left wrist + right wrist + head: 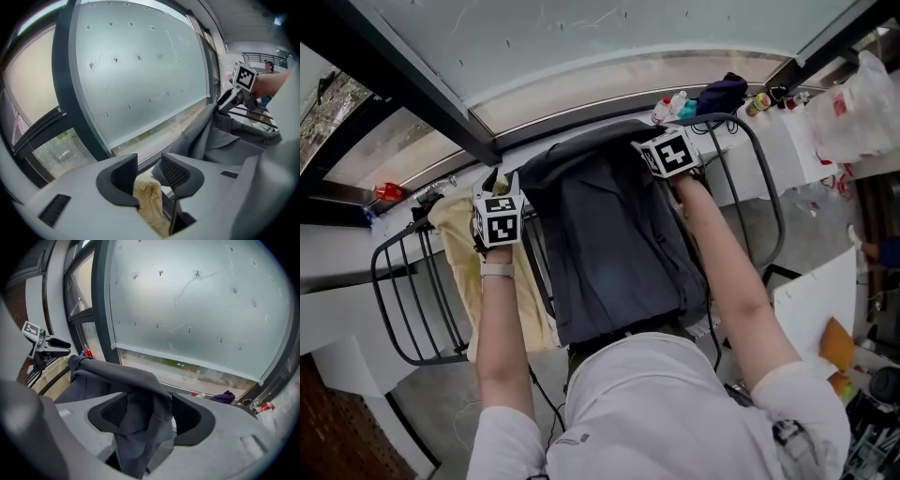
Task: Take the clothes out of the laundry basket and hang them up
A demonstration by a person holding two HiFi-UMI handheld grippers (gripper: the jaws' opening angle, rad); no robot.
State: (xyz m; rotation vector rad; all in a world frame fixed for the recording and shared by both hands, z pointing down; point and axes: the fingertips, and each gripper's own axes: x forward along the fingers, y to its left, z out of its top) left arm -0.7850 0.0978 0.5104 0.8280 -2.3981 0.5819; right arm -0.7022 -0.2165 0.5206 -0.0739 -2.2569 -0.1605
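Grey garment (609, 234) lies over the rack (782, 217) beside a yellow cloth (450, 225) — left gripper (150, 171) and right gripper (150, 416) jaws apart, clamping nothing — remaining laundry not visible.

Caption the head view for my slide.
Left tool over a yellow cloth, right tool at a grey garment, both laid over a drying rack.

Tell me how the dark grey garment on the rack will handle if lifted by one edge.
Likely floppy: the grey garment drapes over the drying rack and sags in folds. Probably light for its size, since the cloth looks thin. It may slide off the smooth bars if tugged sideways.
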